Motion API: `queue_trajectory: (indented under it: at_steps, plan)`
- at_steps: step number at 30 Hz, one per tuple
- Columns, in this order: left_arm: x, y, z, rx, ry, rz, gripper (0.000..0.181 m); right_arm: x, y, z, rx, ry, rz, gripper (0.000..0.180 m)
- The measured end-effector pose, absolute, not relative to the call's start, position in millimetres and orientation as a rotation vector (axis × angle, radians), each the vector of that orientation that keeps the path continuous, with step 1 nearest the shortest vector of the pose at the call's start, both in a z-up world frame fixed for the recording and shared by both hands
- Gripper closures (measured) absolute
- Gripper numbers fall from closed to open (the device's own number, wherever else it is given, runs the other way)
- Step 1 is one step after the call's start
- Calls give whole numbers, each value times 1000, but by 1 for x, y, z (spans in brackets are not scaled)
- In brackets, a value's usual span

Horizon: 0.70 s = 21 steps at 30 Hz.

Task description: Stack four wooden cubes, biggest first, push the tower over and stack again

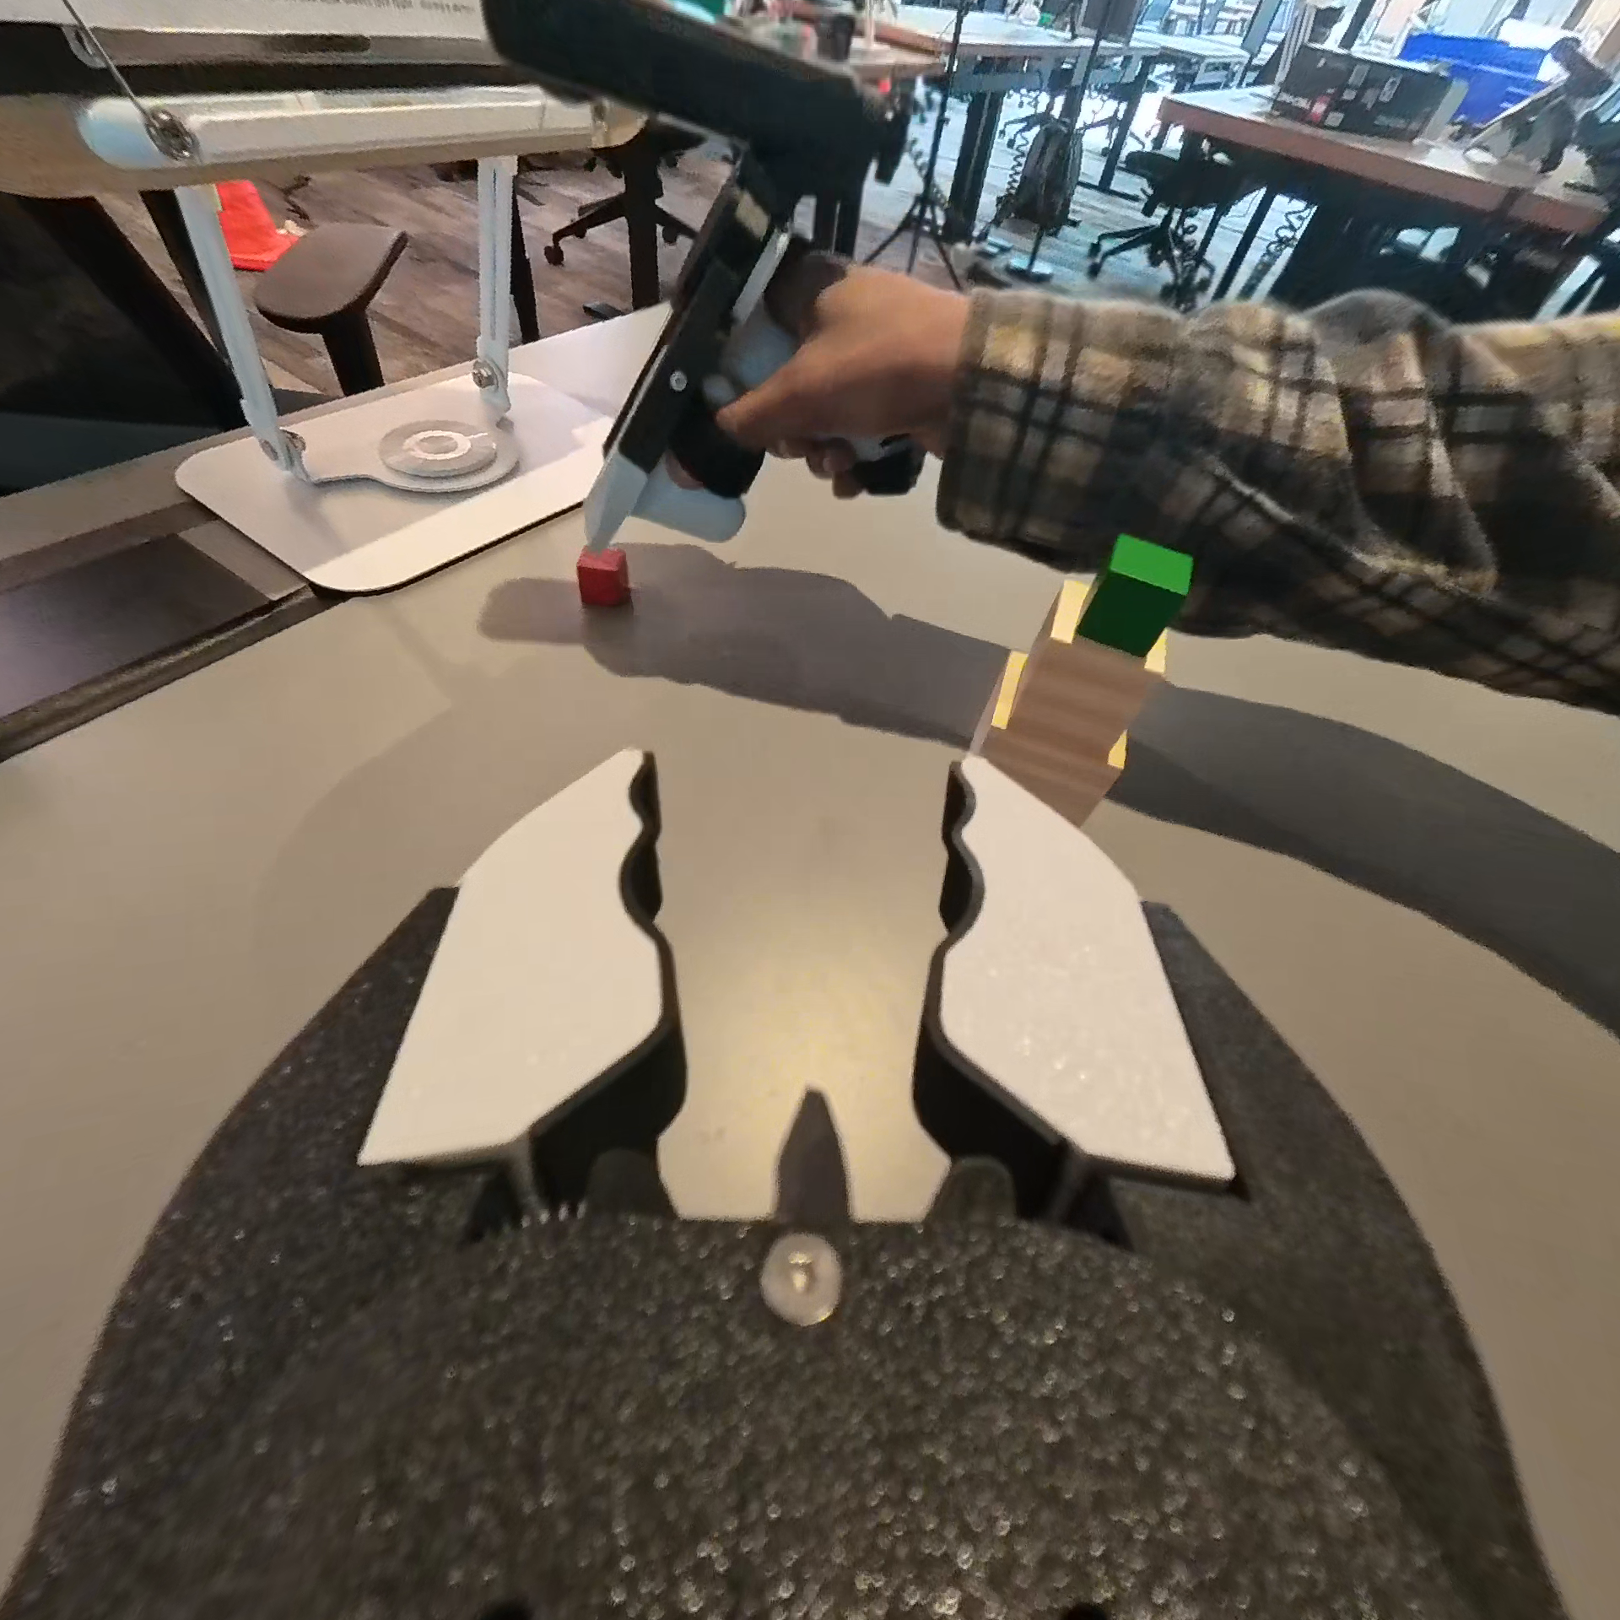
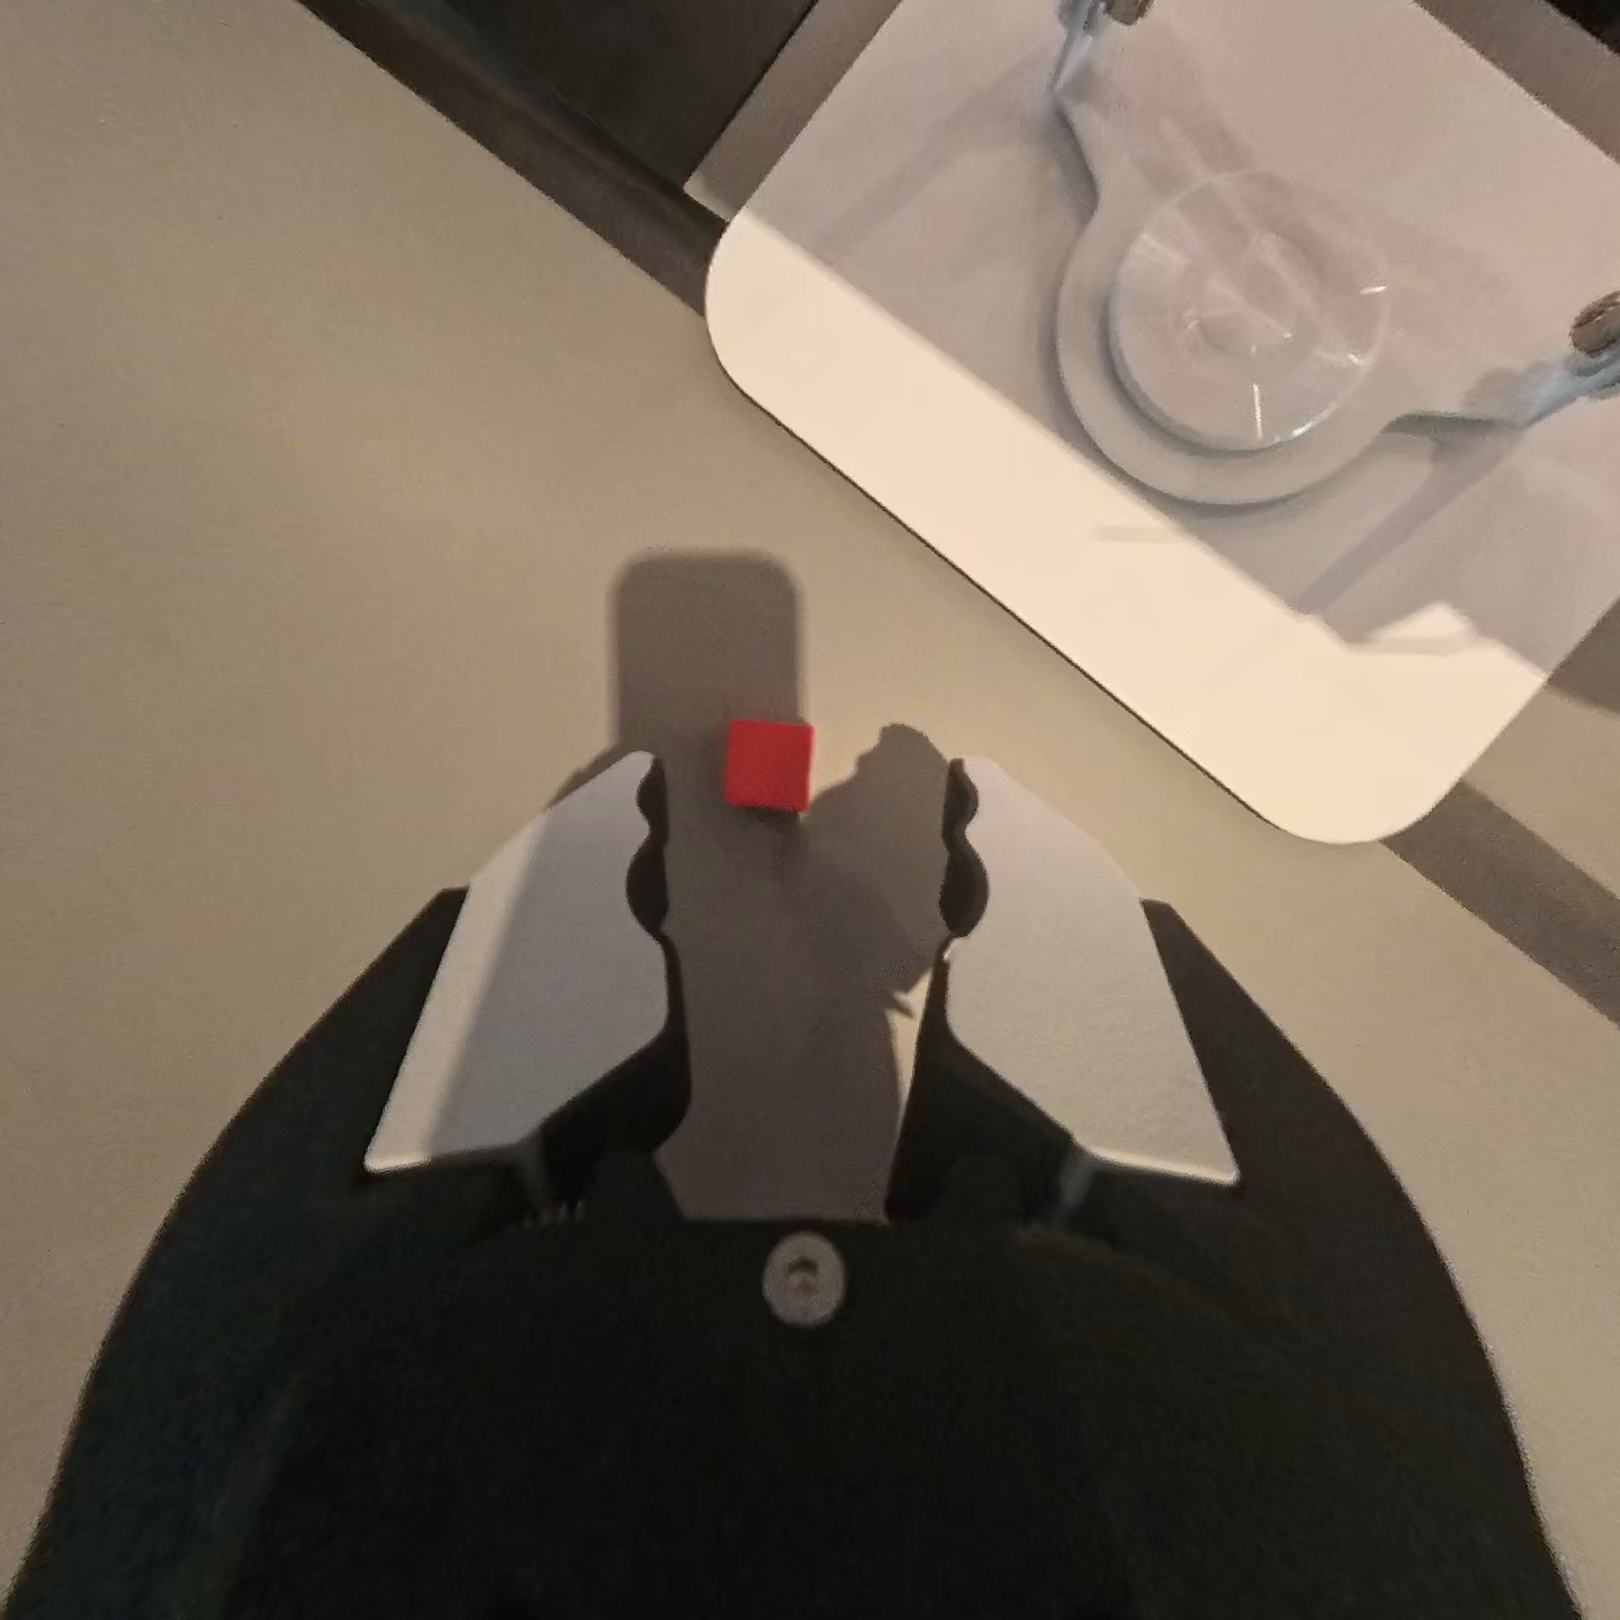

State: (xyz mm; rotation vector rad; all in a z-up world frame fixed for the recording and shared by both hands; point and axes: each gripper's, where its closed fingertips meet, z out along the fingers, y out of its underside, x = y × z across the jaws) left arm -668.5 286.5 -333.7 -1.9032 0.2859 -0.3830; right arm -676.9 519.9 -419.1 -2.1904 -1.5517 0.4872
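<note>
A small red cube (image 1: pixel 603 576) lies alone on the grey table, far left of the stack. In the right wrist view the red cube (image 2: pixel 769 763) sits just beyond the tips of my right gripper (image 2: pixel 802 771), nearer the left finger; the gripper is open and hovers above it. From the left wrist view the right gripper (image 1: pixel 605 526) points down at the cube. A stack stands at right: a large plain wooden cube (image 1: pixel 1048 771) at the bottom, a smaller plain cube (image 1: pixel 1083 692) on it, a green cube (image 1: pixel 1135 596) on top. My left gripper (image 1: pixel 799 771) is open and empty, near the stack's left.
A white lamp base plate (image 1: pixel 386 491) sits at the table's far left edge; it also shows in the right wrist view (image 2: pixel 1140 438). A person's plaid sleeve (image 1: pixel 1271 473) reaches across above the stack. Chairs and tables stand beyond the table. To reach the green cube (image 1: pixel 1135 596) in a straight line is about 12 centimeters for my left fingers, about 25 centimeters for my right.
</note>
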Motion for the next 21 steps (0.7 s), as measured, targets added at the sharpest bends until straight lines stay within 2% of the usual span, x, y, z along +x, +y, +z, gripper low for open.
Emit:
queue_trajectory:
  at_steps: [13, 15, 17, 21]
  plan:
    - [-669, 285, -332, -1904, 282, -390, 120, -684, 516, -447, -2247, -1582, 472, 127]
    - [-669, 285, -331, -1903, 280, -390, 120, -684, 516, -448, -2256, -1580, 479, 138]
    - [-670, 284, -331, -1905, 277, -389, 120, -685, 515, -449, -2264, -1576, 500, 158]
    - [-671, 284, -332, -1908, 274, -389, 121, -681, 518, -444, -2220, -1598, 487, 159]
